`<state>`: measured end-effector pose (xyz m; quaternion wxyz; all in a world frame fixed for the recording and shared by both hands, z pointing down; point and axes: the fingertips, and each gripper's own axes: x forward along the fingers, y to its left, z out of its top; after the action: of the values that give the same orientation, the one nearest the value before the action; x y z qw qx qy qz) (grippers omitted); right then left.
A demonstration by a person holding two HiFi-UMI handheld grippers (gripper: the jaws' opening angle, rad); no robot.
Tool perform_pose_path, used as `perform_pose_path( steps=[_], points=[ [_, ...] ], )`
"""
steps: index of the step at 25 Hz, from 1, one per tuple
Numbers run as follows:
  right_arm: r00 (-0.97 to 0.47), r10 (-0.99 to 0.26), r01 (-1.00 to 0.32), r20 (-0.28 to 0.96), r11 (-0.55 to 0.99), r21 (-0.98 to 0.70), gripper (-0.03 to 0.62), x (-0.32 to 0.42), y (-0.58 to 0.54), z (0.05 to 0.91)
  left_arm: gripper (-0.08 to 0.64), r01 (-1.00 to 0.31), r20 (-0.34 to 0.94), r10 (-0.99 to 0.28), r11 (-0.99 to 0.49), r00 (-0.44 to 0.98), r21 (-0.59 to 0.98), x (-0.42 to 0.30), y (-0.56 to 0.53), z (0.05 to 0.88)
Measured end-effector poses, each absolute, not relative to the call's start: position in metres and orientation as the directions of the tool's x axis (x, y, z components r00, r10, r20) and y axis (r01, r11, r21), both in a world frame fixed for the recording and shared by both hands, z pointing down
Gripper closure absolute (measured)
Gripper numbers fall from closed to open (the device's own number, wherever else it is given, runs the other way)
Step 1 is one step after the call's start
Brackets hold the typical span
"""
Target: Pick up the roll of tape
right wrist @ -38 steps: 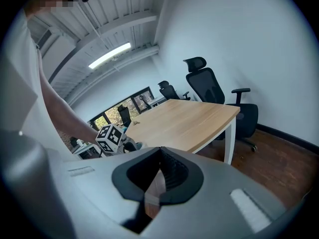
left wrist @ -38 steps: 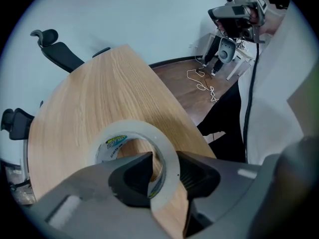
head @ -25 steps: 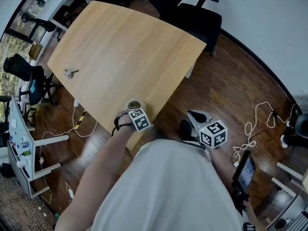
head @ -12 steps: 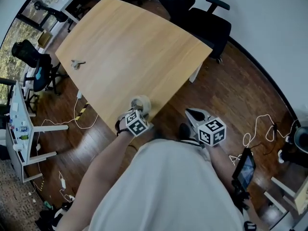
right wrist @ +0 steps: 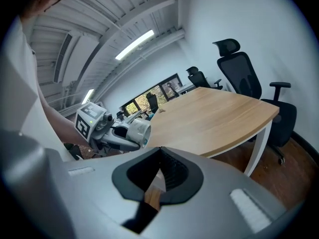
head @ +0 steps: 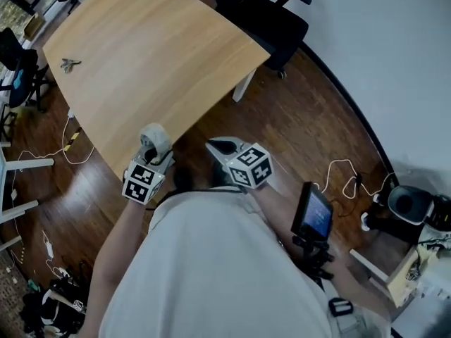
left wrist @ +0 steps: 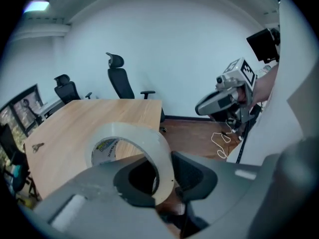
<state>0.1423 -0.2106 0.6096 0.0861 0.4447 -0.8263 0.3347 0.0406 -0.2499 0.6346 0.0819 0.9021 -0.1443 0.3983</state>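
Observation:
The roll of clear tape [head: 155, 141] hangs in the air just off the near corner of the wooden table [head: 141, 55], held upright. My left gripper [head: 151, 152] is shut on it, one pad through the roll's hole and the other on its outer wall, as the left gripper view shows on the tape [left wrist: 144, 143] between the jaws of the left gripper [left wrist: 162, 176]. My right gripper [head: 215, 146] floats beside it over the floor, shut with nothing in it. The right gripper view looks past the right gripper [right wrist: 159, 156] at the tape [right wrist: 141, 132].
A bunch of keys [head: 68, 64] lies at the table's far left. A black office chair [head: 268, 20] stands behind the table. A dark screen on a stand [head: 315, 213] is at my right, with white cables [head: 345, 182] on the wooden floor.
My left gripper has lifted the tape off the table's near edge and turned it upright. The right gripper has barely shifted. The head view has swung to the right.

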Motion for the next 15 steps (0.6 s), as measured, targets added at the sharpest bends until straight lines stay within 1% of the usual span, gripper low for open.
perform_pose_path(
  steps=[4,9,12,15],
  points=[
    [-0.650,-0.618,-0.753,0.442,0.448,-0.481,0.586,0.122,-0.217,0.612,0.462,-0.427,0.686,-0.273,-0.902,0.675,0.061,0.023,-0.241,0.623],
    [-0.689,-0.578,-0.724,0.437,0.514,-0.460,0.586,0.097,-0.220,0.603,0.462,-0.532,0.603,-0.374,-0.841,0.704,0.099,-0.008,-0.229,0.608],
    [-0.714,-0.555,-0.700,0.426,0.568,-0.434,0.586,0.056,-0.218,0.594,0.462,-0.589,0.560,-0.431,-0.797,0.707,0.130,-0.053,-0.221,0.597],
    [-0.769,-0.503,-0.638,0.395,0.652,-0.410,0.586,0.005,-0.214,0.582,0.462,-0.645,0.553,-0.484,-0.753,0.678,0.132,-0.102,-0.211,0.592]
  ],
)
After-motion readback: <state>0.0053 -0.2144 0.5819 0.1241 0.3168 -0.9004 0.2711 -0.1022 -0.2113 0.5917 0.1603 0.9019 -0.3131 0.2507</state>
